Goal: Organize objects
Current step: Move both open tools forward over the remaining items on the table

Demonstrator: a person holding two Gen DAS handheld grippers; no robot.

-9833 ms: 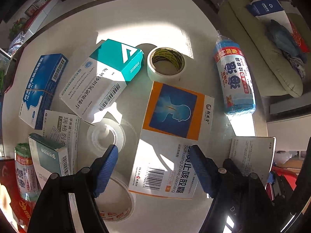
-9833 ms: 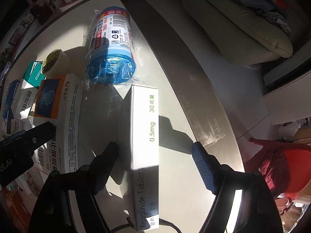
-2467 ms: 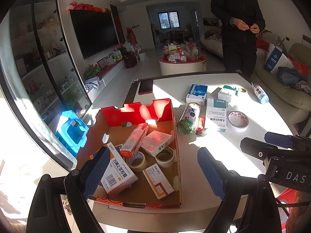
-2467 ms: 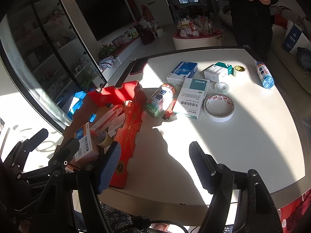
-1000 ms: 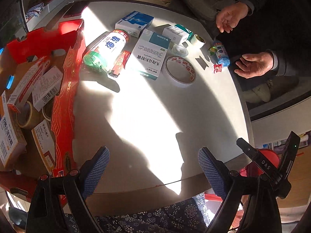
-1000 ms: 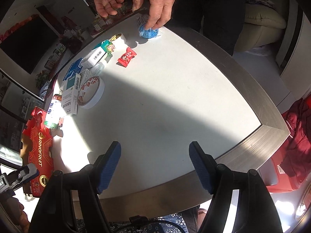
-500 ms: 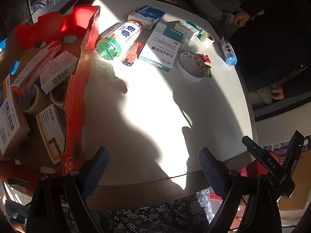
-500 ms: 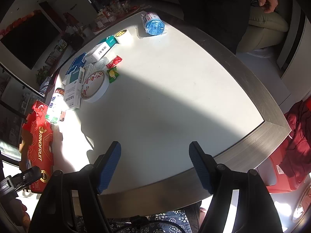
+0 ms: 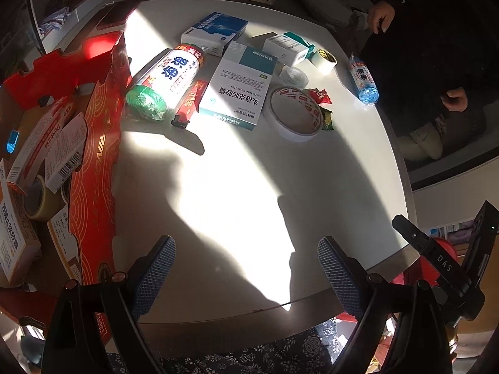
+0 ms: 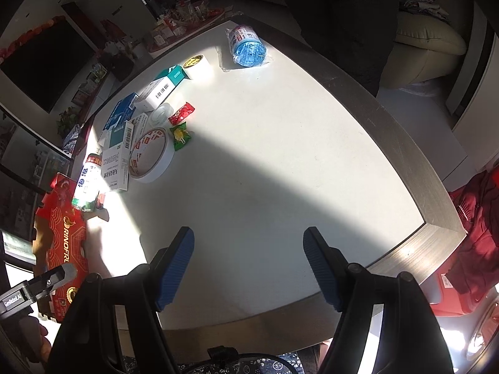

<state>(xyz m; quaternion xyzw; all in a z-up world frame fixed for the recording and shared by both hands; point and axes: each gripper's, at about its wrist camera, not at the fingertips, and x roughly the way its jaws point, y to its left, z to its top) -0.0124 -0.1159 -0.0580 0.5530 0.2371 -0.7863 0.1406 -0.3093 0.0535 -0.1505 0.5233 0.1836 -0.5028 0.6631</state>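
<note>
Two fisheye views, each looking steeply down along a pair of blue-padded fingers at the white bench (image 9: 237, 187). The left wrist view sits above the near edge, taking in the red box (image 9: 93, 162) at its left and the clutter across the far half. The right wrist view stands further right, above the near right corner, facing the same clutter from afar. Both share the large tape roll (image 9: 294, 113) (image 10: 151, 155), the blue roll (image 9: 363, 79) (image 10: 248, 48) and the red box (image 10: 64, 237).
</note>
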